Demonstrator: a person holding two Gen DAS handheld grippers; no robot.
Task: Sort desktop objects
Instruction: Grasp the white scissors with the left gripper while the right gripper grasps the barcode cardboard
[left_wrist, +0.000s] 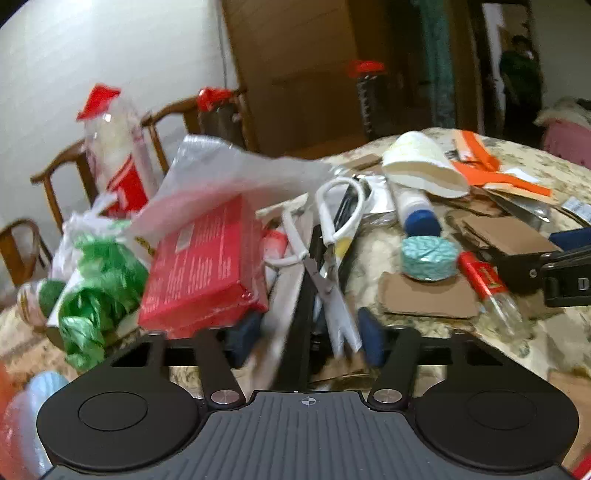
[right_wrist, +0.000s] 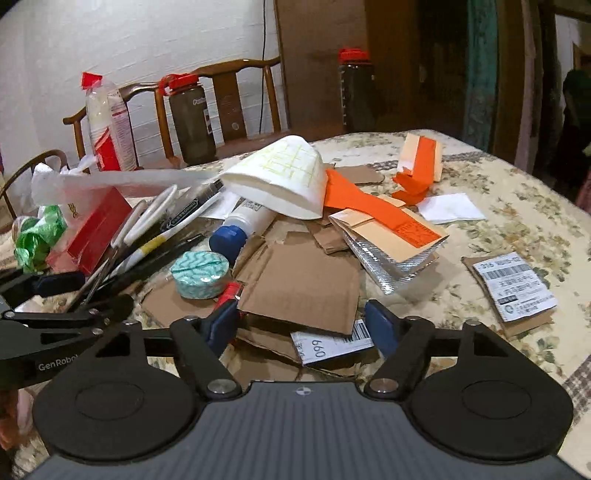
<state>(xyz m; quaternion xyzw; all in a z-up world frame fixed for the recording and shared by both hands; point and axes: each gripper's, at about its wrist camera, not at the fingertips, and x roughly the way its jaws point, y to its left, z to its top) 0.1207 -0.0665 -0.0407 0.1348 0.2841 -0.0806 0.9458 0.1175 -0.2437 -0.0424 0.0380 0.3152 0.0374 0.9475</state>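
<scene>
My left gripper is open, its blue pads on either side of a pile of pens and white-handled scissors; I cannot tell if it touches them. A red box lies just left of it. My right gripper is open above brown cardboard pieces and a white label. A teal tape roll lies left of the cardboard, also in the left wrist view. The scissors, a glue bottle and the red box show in the right wrist view.
A floral tablecloth covers the table. On it lie orange paper strips, a folded white paper, a silver pouch, a shipping label, green plastic and a clear bag. Bottles and wooden chairs stand behind.
</scene>
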